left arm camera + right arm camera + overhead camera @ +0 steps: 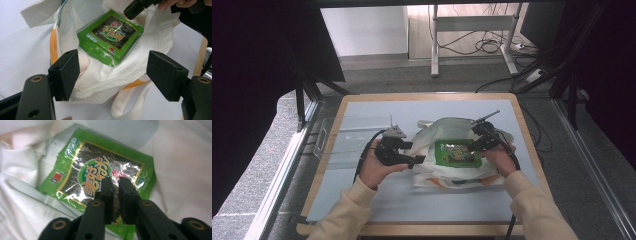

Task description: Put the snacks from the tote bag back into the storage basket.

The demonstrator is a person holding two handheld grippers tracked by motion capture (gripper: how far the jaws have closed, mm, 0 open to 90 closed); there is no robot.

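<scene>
Green seaweed snack packet [457, 153] lying flat inside the mouth of a white cloth tote bag [447, 175] with orange trim, right of the middle of the blue-grey table top [362, 200], nearer its right edge than its left. Left gripper [112, 72] spread wide, astride the bag's rim, one jaw against the cloth, nothing pinched. Right gripper [116, 187] over the packet's lower edge, jaws drawn nearly together with a thin gap; whether the foil is pinched cannot be told. Clear plastic box [328, 135] at the left edge.
</scene>
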